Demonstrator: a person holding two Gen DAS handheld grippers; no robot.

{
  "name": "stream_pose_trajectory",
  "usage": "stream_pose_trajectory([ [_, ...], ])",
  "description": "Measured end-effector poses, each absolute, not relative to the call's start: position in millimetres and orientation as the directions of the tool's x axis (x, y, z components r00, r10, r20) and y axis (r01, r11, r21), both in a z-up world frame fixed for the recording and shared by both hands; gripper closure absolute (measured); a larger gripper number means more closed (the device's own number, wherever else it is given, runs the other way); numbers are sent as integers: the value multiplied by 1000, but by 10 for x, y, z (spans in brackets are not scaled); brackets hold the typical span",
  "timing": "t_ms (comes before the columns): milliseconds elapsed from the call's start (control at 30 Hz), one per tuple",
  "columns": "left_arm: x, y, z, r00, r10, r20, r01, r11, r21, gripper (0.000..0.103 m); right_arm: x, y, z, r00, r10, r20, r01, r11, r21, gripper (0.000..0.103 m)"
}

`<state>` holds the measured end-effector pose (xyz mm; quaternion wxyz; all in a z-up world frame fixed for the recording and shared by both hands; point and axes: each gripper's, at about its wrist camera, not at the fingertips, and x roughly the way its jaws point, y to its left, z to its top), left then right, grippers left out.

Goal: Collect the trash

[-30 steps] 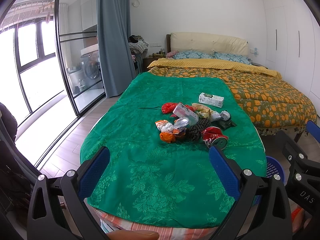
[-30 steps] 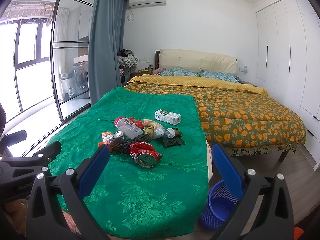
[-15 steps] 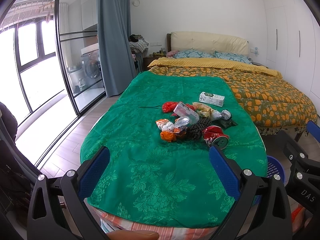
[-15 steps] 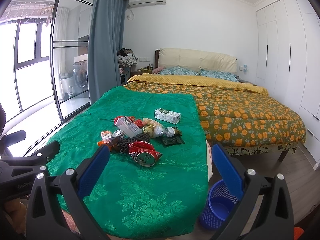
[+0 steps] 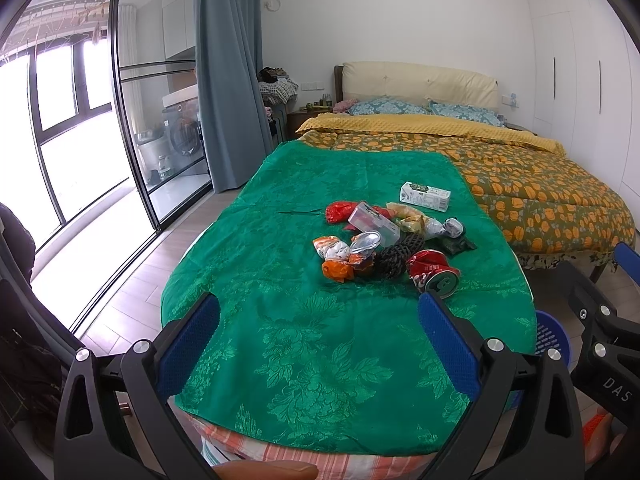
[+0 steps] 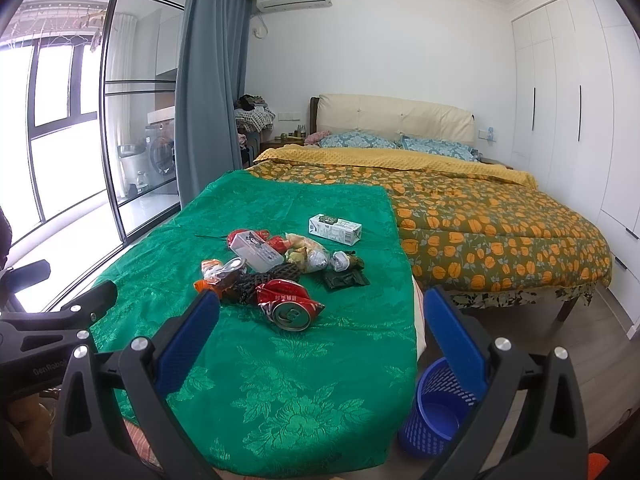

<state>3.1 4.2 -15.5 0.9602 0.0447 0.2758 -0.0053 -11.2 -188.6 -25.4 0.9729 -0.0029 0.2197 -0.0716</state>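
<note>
A pile of trash lies mid-table on a green cloth (image 5: 312, 336): a crushed red can (image 5: 433, 275), a black net (image 5: 396, 254), a clear plastic box (image 5: 374, 224), an orange wrapper (image 5: 338, 270), a white carton (image 5: 425, 196) further back. In the right wrist view the can (image 6: 289, 305), box (image 6: 258, 254) and carton (image 6: 335, 230) show too. A blue basket (image 6: 438, 408) stands on the floor right of the table. My left gripper (image 5: 320, 340) is open and empty, short of the pile. My right gripper (image 6: 322, 338) is open and empty, just before the can.
A bed with an orange-flowered quilt (image 6: 500, 216) stands behind and to the right. Glass sliding doors (image 5: 132, 120) and a grey curtain (image 5: 230, 80) are to the left. White wardrobes (image 6: 580, 100) line the right wall. The other gripper's body shows at the left edge of the right wrist view (image 6: 48, 340).
Both grippers have crept slightly forward toward the pile. Nothing on the table has moved.
</note>
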Motion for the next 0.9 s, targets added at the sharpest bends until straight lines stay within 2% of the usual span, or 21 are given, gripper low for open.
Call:
stream_pose_trajectory([
  [533, -56, 199, -416, 841, 13, -541, 38, 996, 82, 5, -74, -1894, -300, 885, -150, -441, 147, 988, -43, 5],
  [900, 138, 115, -411, 809, 11, -588, 48, 995, 85, 5, 31, -1969, -391, 863, -164, -477, 164, 986, -41, 5],
])
